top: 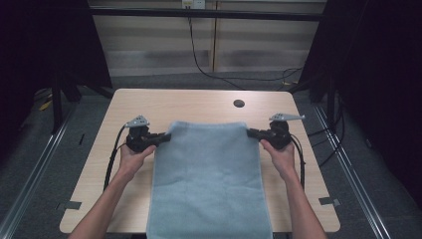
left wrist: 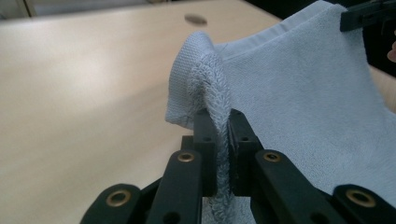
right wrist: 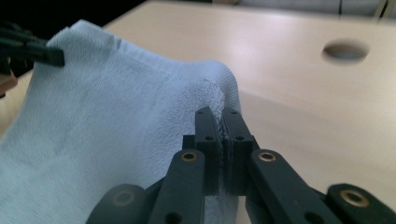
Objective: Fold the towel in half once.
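A light blue towel (top: 209,179) lies lengthwise on the wooden table (top: 164,104), its near end hanging over the front edge. My left gripper (top: 166,136) is shut on the towel's far left corner, and my right gripper (top: 250,132) is shut on the far right corner. Both corners are lifted a little off the table, so the far hem stretches between the two grippers. In the left gripper view the towel (left wrist: 299,88) bunches up between the pads (left wrist: 205,140) of my left gripper (left wrist: 219,116). In the right gripper view the towel (right wrist: 107,126) is pinched in my right gripper (right wrist: 217,114).
A round cable hole (top: 239,103) sits in the table near its far edge, also seen as the hole (right wrist: 346,50) and the hole (left wrist: 195,19). Bare wood lies on both sides of the towel. Dark floor, rails and cables surround the table.
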`<state>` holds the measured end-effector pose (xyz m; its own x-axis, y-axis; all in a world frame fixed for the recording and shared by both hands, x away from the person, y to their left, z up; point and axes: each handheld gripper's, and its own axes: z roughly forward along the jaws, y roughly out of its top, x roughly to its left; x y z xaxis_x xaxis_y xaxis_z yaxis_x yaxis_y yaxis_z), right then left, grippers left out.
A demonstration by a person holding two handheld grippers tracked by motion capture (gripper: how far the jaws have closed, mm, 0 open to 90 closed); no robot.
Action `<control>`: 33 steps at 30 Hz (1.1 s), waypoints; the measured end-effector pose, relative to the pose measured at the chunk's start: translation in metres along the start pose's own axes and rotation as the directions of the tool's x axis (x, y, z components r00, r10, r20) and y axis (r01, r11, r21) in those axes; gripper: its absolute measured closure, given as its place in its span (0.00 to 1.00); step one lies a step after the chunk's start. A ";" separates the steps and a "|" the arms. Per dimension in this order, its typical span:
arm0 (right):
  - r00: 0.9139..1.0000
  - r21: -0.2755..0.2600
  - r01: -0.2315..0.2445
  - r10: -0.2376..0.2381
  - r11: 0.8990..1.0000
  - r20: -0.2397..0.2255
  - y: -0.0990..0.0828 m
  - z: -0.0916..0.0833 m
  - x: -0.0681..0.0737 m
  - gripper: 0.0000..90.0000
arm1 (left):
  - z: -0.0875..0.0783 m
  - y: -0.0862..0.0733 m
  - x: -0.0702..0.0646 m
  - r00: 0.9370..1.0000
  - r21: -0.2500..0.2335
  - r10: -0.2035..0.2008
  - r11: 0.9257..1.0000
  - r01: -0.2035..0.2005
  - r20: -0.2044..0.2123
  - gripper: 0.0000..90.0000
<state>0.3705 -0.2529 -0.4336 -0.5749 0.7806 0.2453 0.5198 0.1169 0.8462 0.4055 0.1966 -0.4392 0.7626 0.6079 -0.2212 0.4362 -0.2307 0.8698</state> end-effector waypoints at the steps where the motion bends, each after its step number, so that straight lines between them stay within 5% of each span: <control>1: 1.000 -0.026 0.010 -0.010 1.000 0.007 0.014 -0.006 0.001 0.96 | -0.004 0.009 0.001 1.000 -0.026 -0.008 1.000 0.008 0.001 0.94; 3: 1.000 -0.065 0.028 -0.027 0.997 0.017 0.035 -0.014 0.000 0.96 | -0.010 0.028 0.006 0.999 -0.074 -0.044 0.996 0.045 0.022 0.94; 10: 0.999 -0.176 0.024 -0.016 0.984 0.049 0.097 -0.033 -0.004 0.97 | -0.020 0.090 0.005 1.000 -0.155 -0.003 0.988 -0.001 -0.027 0.94; 14: 0.999 -0.259 0.047 -0.041 0.965 0.030 0.122 -0.049 0.006 0.97 | -0.033 0.108 -0.004 0.999 -0.199 0.036 0.979 -0.041 -0.029 0.94; 19: 0.996 -0.257 0.076 -0.084 0.963 -0.019 0.110 -0.063 0.022 0.97 | -0.044 0.087 -0.018 0.998 -0.194 0.060 0.979 -0.059 0.002 0.94; 23: 0.992 -0.201 0.098 -0.111 0.975 -0.052 0.076 -0.071 0.039 0.97 | -0.052 0.054 -0.036 0.997 -0.153 0.079 0.986 -0.074 0.026 0.94; 25: 0.992 -0.203 0.119 -0.127 0.972 -0.025 0.059 -0.076 0.048 0.97 | -0.059 0.042 -0.046 0.993 -0.149 0.116 0.983 -0.109 0.035 0.94; 29: 0.989 -0.209 0.118 -0.133 0.971 -0.059 0.029 -0.087 0.064 0.97 | -0.070 0.019 -0.058 0.991 -0.129 0.111 0.986 -0.102 0.068 0.94; 33: 0.989 -0.161 0.113 -0.126 0.981 -0.072 0.000 -0.096 0.070 0.97 | -0.077 -0.001 -0.061 0.988 -0.126 0.026 0.992 -0.006 0.155 0.94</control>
<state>0.2696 -0.2573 -0.3711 -0.6797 0.7134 0.1705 0.3434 0.1041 0.9334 0.3219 0.2181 -0.3928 0.8383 0.4769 -0.2640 0.3677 -0.1372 0.9198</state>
